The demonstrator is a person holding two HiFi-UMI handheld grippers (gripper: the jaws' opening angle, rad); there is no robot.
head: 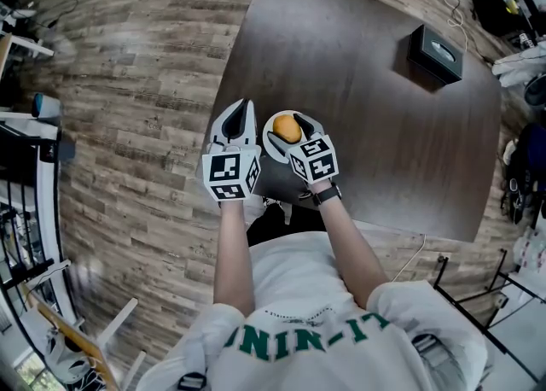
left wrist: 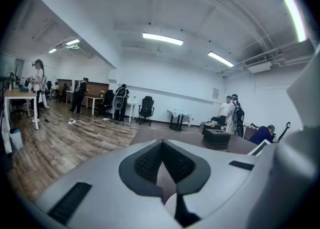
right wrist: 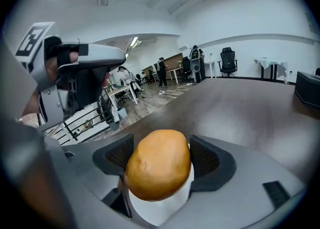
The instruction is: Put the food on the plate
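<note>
A round orange-brown piece of food sits between the pads of my right gripper, which is shut on it. It hangs just over a white plate near the front left edge of the dark table. In the right gripper view the plate shows directly below the food. My left gripper hovers beside the plate on its left. Its jaws meet at the tips and hold nothing.
A black box stands at the table's far right. Wood-plank floor lies left of the table. People, chairs and desks are far back in the room. Racks and a chair stand at the left.
</note>
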